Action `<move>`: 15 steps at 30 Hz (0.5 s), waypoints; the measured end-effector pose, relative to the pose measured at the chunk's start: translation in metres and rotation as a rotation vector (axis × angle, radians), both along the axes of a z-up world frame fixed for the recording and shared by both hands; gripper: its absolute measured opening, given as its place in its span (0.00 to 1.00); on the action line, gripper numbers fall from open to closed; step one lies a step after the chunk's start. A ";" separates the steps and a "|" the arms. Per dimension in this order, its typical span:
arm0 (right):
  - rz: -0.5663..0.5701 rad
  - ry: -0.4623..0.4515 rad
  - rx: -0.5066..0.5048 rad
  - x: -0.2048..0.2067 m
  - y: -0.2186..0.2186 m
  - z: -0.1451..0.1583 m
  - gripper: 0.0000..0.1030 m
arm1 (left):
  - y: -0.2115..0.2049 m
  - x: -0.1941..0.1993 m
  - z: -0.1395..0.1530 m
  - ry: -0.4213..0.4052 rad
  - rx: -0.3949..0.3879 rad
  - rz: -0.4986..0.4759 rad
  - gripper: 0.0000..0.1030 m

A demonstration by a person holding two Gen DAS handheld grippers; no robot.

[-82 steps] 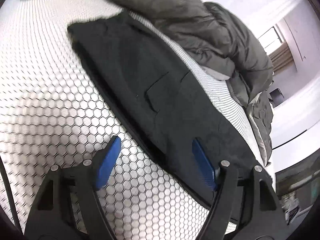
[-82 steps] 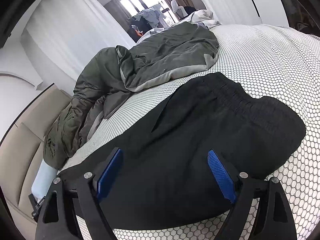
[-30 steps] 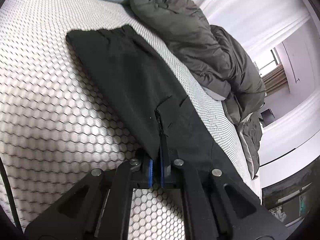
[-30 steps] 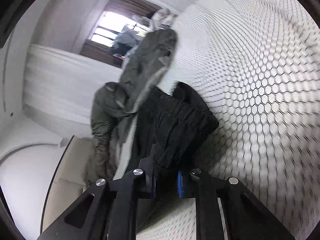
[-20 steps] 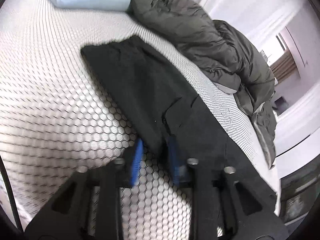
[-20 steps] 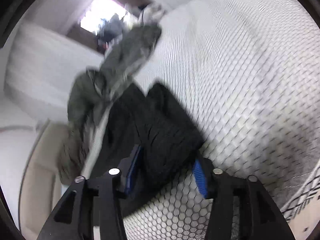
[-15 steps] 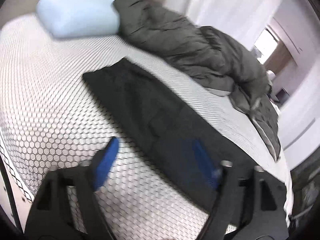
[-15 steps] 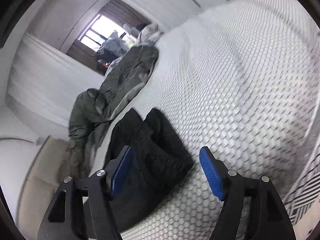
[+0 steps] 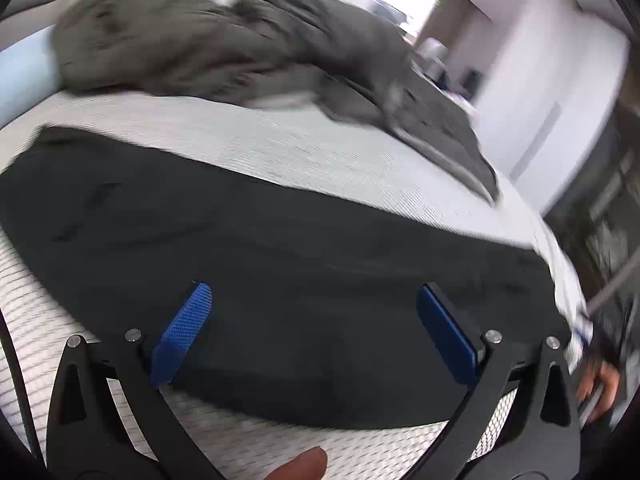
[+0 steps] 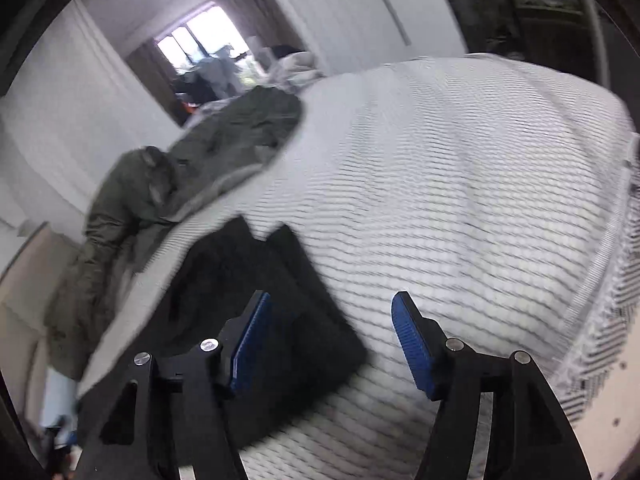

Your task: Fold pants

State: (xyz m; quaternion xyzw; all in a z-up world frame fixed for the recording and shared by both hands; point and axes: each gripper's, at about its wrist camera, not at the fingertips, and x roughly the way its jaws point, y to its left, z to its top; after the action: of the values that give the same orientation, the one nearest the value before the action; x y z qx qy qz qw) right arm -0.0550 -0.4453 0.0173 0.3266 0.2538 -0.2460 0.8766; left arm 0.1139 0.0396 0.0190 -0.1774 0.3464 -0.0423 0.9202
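Left wrist view: the black pants (image 9: 280, 248) lie flat as a long dark band across the bed (image 9: 320, 156), whose white cover carries a honeycomb pattern. The band runs from the bed's left side toward its right edge and lies close to the near edge. The left gripper (image 9: 316, 332) hangs above the pants with its jaws spread wide, having just been opening; nothing is held between the blue pads (image 9: 182, 334), and the cloth shows beyond them. A rumpled grey-green duvet (image 9: 224, 48) lies along the far side of the bed, apart from the pants, with a pale blue pillow (image 9: 20, 76) at its left end. A fingertip (image 9: 300, 466) shows at the bottom margin, and a hand (image 9: 600, 384) at the right margin beyond the bed's edge; what that hand holds is too blurred to tell.

Right wrist view: one end of the pants (image 10: 256, 320) lies at the lower left, near the near edge of the bed (image 10: 460, 200). The right gripper (image 10: 332, 344) stands partly open, its jaws having just been closing a little, with nothing clamped; its left pad appears to be over the cloth and its right pad over bare cover, though motion blur makes the edge uncertain. The duvet (image 10: 208, 168) lies beyond, toward a window (image 10: 200, 44).
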 end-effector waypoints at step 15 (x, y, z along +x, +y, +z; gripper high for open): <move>0.293 0.228 -0.148 0.189 -0.037 0.000 0.62 | -0.074 0.029 -0.053 0.106 0.029 -0.234 0.99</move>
State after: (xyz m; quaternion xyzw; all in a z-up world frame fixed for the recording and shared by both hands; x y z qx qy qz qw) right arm 0.1342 -0.4825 0.0175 0.1910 0.3773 -0.1692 0.8902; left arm 0.1430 -0.0344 -0.0344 -0.1243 0.4133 -0.1348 0.8919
